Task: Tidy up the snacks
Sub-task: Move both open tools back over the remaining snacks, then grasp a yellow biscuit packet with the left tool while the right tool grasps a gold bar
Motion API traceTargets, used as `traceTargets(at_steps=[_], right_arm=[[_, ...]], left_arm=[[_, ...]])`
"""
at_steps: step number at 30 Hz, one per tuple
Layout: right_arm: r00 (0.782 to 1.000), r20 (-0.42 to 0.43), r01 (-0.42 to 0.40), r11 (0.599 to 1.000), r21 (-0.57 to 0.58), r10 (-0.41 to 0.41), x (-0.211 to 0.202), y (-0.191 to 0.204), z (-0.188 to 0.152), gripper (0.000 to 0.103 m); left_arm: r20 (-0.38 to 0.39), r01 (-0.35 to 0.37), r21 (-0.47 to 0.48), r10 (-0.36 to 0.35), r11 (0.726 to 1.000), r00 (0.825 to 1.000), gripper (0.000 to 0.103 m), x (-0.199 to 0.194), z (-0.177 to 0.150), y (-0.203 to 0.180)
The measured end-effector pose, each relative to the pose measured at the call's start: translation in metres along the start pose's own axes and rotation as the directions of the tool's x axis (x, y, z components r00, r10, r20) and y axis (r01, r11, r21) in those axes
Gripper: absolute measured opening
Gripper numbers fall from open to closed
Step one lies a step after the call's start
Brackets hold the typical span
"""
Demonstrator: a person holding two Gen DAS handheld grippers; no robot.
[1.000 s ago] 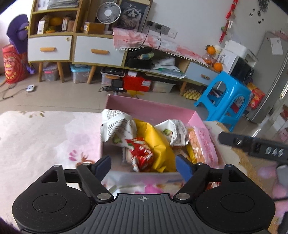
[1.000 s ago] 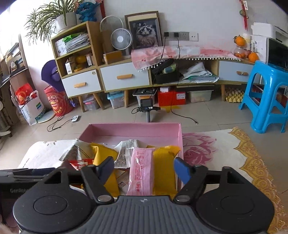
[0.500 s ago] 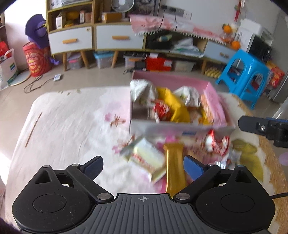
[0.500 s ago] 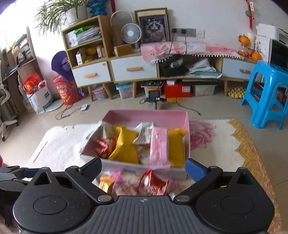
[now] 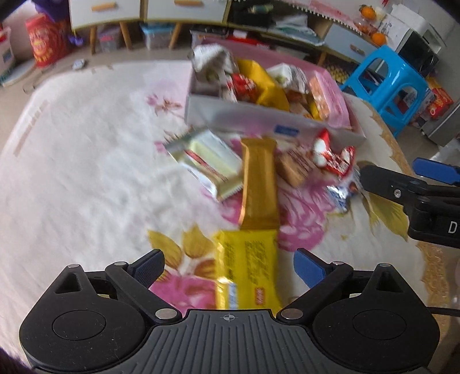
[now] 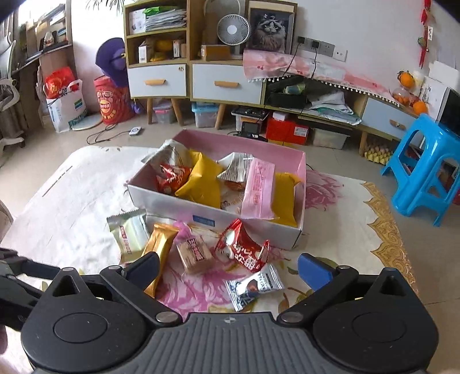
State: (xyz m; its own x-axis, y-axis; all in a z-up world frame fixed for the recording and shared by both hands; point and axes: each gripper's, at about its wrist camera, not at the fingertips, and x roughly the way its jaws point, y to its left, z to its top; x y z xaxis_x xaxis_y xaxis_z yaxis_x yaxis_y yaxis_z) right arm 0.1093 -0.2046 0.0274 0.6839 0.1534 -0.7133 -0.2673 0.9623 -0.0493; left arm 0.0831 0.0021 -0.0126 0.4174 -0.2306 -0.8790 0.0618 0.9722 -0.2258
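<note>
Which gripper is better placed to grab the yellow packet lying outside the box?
Left. The open left gripper hangs right over the yellow packet, which lies between its fingers. The right gripper faces the blue-white candy packet instead.

A home living room: a floral rug (image 6: 359, 201), wooden drawer cabinets (image 6: 227, 83), a desk fan (image 6: 233, 28), a framed cat picture (image 6: 270, 27), a blue plastic stool (image 6: 425, 167).

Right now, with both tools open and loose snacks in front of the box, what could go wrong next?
1. The yellow packet lies between the left tool fingers, but the gold bar overlaps its far end and may drag along.
2. The pink box is already heaped; the pink wafer pack leans over the front wall and could spill.
3. The right tool sits near the left one, so they might collide.
</note>
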Motion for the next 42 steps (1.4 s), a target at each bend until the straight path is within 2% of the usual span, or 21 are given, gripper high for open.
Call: traceTargets(at_steps=[9, 15, 18, 19, 20, 26, 32, 36, 42], right_arm=[[0.998, -0.056, -0.019, 1.000, 0.021, 0.020, 0.007, 0.005, -0.006, 0.095], [0.994, -0.103, -0.022, 1.000, 0.012, 0.023, 0.019, 0.012, -0.010, 0.095], [0.992, -0.124, -0.024, 1.000, 0.006, 0.025, 0.025, 0.017, -0.012, 0.095], [0.991, -0.131, -0.027, 1.000, 0.007, 0.027, 0.027, 0.019, -0.012, 0.095], [0.990, -0.139, -0.030, 0.999, 0.012, 0.032, 0.029, 0.020, -0.012, 0.095], [0.983, -0.178, -0.026, 0.998, 0.063, 0.037, 0.041, 0.024, -0.011, 0.095], [0.977, -0.208, -0.021, 0.992, 0.121, 0.047, 0.054, 0.028, -0.008, 0.095], [0.967, -0.240, -0.041, 0.984, 0.172, 0.082, 0.064, 0.038, -0.006, 0.095], [0.959, -0.263, -0.064, 0.984, 0.164, 0.106, 0.074, 0.065, -0.003, 0.094]], left_arm=[[-0.052, -0.037, 0.061, 0.040, 0.997, 0.998, 0.095, 0.018, -0.008, -0.010], [-0.051, -0.034, 0.096, 0.039, 0.995, 0.998, 0.079, 0.020, -0.012, -0.006], [-0.022, -0.046, 0.142, 0.050, 0.989, 0.999, 0.065, 0.017, -0.016, -0.006], [-0.012, -0.054, 0.154, 0.057, 0.987, 0.998, 0.054, 0.016, -0.017, -0.006], [0.001, -0.075, 0.174, 0.076, 0.982, 0.997, 0.050, 0.015, -0.018, -0.006], [0.020, -0.080, 0.176, 0.077, 0.981, 0.997, 0.049, 0.008, -0.022, 0.015], [0.026, -0.094, 0.114, 0.092, 0.989, 0.995, 0.049, 0.000, -0.020, 0.049], [0.031, -0.109, 0.090, 0.106, 0.990, 0.994, 0.050, -0.003, -0.018, 0.065], [0.029, -0.113, 0.052, 0.112, 0.992, 0.993, 0.050, -0.004, -0.013, 0.079]])
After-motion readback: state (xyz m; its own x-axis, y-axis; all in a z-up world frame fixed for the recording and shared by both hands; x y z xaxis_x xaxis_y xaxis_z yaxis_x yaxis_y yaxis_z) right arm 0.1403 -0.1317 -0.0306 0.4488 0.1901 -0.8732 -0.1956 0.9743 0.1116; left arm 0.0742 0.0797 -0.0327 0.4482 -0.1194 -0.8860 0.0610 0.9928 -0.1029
